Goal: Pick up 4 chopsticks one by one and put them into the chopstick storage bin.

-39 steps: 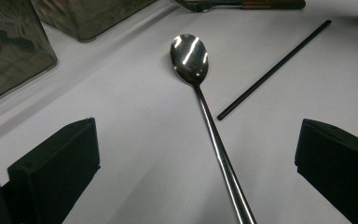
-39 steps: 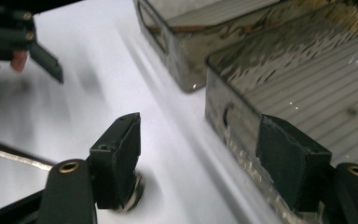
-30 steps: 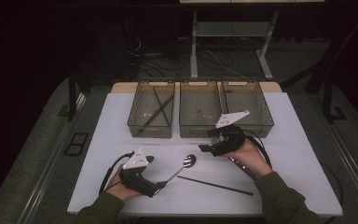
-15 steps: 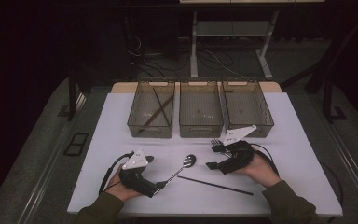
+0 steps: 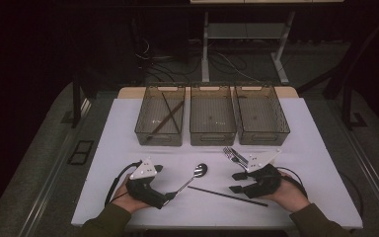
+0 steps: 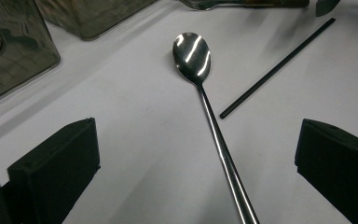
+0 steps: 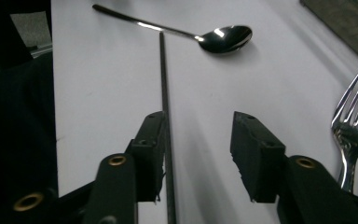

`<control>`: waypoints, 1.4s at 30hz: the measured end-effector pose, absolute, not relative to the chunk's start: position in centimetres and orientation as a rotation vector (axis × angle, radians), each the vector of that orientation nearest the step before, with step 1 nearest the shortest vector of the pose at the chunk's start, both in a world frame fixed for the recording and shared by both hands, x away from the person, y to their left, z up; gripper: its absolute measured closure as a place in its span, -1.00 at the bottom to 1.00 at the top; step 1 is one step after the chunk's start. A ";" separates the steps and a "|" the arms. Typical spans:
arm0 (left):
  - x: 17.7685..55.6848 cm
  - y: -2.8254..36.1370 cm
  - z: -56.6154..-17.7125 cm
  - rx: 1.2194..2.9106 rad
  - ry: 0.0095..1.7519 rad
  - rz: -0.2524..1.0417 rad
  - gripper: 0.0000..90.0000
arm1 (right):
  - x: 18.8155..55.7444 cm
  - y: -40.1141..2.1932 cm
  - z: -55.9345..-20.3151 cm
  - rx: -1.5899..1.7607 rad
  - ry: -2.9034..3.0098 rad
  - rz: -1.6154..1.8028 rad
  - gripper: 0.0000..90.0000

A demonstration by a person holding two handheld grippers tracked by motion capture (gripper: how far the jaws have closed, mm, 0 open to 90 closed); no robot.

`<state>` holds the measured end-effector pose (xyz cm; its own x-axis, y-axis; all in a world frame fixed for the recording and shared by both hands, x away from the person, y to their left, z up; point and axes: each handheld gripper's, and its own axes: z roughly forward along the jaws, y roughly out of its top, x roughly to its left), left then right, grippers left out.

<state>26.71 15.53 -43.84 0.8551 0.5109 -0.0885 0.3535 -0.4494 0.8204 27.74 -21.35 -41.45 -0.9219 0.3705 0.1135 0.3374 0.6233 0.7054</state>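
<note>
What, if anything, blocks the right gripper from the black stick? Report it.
Nothing visible does. The black stick lies bare on the white table, already between the right gripper's jaws, which have just been closing. The spoon and fork lie apart from it.

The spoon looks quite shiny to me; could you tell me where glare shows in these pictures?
Left gripper view: bright streaks on the spoon bowl. Right gripper view: a small highlight on the bowl, glints on the fork tines. High view: dim surroundings, one faint glint.

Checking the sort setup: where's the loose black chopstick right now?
High view: the chopstick lies on the white table, between the spoon and the right hand-held gripper.
</note>
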 end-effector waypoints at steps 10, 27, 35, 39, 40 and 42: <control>26.6 15.5 -43.8 2.101 0.614 0.219 -1.00 | 26.5 -22.4 -42.6 0.552 2.836 1.124 0.56; 26.6 15.5 -43.8 2.104 0.612 0.217 -1.00 | 26.6 -21.4 -43.8 0.485 2.929 0.999 0.82; 26.7 15.5 -43.9 2.109 0.609 0.217 -1.00 | 26.4 -21.3 -43.9 0.422 2.925 0.978 0.86; 26.7 15.5 -43.8 2.110 0.608 0.216 -1.00 | 26.5 -21.3 -44.0 0.389 2.915 0.974 0.90; 26.7 15.5 -43.8 2.110 0.608 0.216 -1.00 | 26.5 -21.3 -44.0 0.380 2.914 0.975 0.91; 26.6 15.5 -43.8 2.111 0.607 0.217 -1.00 | 26.4 -21.2 -44.0 0.379 2.914 0.971 0.91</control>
<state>26.64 15.47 -43.84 0.8639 0.4986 -0.0713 0.3404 -0.4737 0.8122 26.44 -21.24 -43.95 -0.9690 0.2451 0.0328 0.2157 0.7732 0.5964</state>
